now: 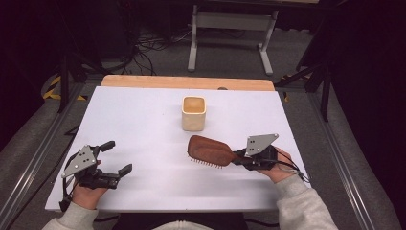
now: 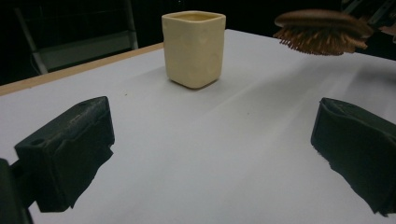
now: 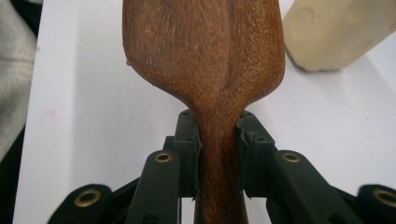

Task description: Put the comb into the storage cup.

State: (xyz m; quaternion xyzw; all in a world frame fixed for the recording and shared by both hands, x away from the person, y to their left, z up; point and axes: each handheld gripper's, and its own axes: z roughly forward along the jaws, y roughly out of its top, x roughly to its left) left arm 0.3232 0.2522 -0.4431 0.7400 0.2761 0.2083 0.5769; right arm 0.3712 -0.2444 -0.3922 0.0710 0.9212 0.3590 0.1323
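Observation:
A brown wooden hairbrush [image 1: 210, 150] hangs just above the white table [image 1: 143, 120], bristles down, head pointing left. My right gripper [image 1: 241, 156] is shut on the hairbrush's handle [image 3: 218, 154], its pads pressed against both sides of the wood. A cream square cup [image 1: 194, 113] stands upright at the table's middle, behind the brush; in the left gripper view the cup [image 2: 194, 48] is straight ahead and the brush head [image 2: 322, 30] floats at the upper right. My left gripper [image 1: 118, 157] rests at the table's front left, jaws wide open with nothing between them.
A wooden strip [image 1: 186, 82] runs along the table's far edge. Beyond it, a white metal stand [image 1: 232, 28] and cables lie on the grey floor. Metal rails [image 1: 36, 158] flank the table on both sides.

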